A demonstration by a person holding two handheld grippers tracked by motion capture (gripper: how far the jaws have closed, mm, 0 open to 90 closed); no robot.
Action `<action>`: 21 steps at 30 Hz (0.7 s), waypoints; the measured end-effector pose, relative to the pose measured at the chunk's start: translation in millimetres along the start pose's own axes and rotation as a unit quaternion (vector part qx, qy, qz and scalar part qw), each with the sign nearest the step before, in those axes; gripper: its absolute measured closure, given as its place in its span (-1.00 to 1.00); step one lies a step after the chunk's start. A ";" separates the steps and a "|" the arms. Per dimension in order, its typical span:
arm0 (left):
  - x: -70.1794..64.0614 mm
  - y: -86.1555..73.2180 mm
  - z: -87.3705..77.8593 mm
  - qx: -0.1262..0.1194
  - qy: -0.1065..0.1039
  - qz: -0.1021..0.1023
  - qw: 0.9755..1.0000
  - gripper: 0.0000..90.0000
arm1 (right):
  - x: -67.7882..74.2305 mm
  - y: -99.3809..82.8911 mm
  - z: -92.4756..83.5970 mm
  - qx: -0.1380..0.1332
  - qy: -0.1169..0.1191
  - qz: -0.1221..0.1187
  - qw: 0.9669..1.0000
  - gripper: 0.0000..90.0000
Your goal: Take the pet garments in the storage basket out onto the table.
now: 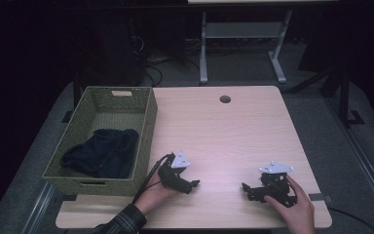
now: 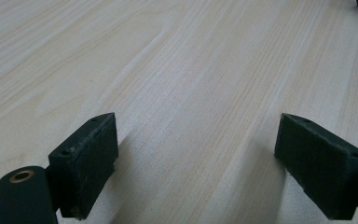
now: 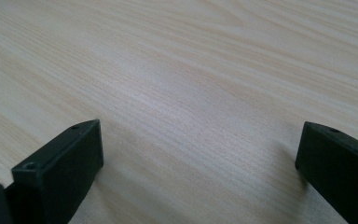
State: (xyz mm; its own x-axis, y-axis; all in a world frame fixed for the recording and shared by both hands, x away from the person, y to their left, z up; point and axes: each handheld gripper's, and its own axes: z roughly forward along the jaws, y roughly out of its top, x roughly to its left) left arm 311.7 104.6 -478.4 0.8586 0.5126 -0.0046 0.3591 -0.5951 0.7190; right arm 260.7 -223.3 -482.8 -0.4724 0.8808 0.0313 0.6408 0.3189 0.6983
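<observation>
Both grippers rest low on the table [image 1: 233,126] with jaws spread apart and nothing between them: the left gripper [image 1: 193,184] at lower centre of the high view, the right gripper [image 1: 245,187] at lower right, tips facing each other. This reads as a parked pose, hands steadying each tool on bare wood. At left stands the woven basket [image 1: 148,122], holding the dark cloth [image 1: 102,151]. That cloth lies left of the left gripper, beyond the basket wall, well apart from the right one.
</observation>
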 end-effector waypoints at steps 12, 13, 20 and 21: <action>0.1 1.6 -1.6 0.010 0.002 -0.002 1.000 -0.69 | -0.1 0.0 -0.1 0.000 0.000 -0.001 1.000 -0.99; 0.8 2.5 -2.3 0.013 0.002 -0.004 1.000 -0.69 | -0.2 0.0 -0.1 0.000 0.000 -0.001 1.000 -0.99; 4.2 7.7 -7.1 0.013 0.008 -0.004 1.000 -0.70 | -0.2 0.0 0.0 0.000 0.000 -0.001 1.000 -0.99; 4.4 8.3 -7.9 0.011 0.010 -0.005 1.000 -0.70 | -0.2 0.0 0.0 0.000 0.000 -0.001 1.000 -0.99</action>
State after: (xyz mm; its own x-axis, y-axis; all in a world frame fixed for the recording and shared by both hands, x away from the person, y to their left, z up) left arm 315.6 106.8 -467.0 0.8476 0.5307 0.0010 0.3766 -0.6027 0.7035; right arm 260.8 -223.4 -482.8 -0.4732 0.8805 0.0296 0.6403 0.3206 0.6980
